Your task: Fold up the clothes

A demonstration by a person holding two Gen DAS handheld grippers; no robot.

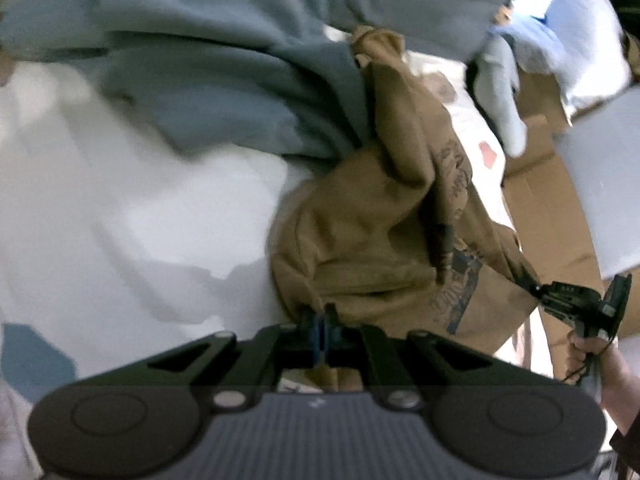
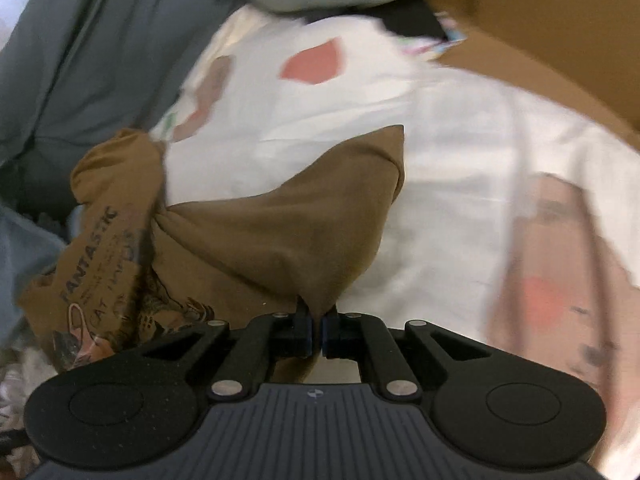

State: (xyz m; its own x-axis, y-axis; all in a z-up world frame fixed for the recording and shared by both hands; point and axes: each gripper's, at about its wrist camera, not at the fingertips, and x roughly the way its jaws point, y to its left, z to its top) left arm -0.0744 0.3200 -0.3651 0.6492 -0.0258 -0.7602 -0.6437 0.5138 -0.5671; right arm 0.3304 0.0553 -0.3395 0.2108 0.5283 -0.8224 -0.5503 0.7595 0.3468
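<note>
Brown T-shirt stretched crumpled between both clamped hand-held grippers.

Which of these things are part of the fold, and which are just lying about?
In the job:
- brown printed shirt
- left tool, clamped on it
- right tool, clamped on it

Lying about:
- grey-blue garment
- white patterned sheet
- cardboard box
</note>
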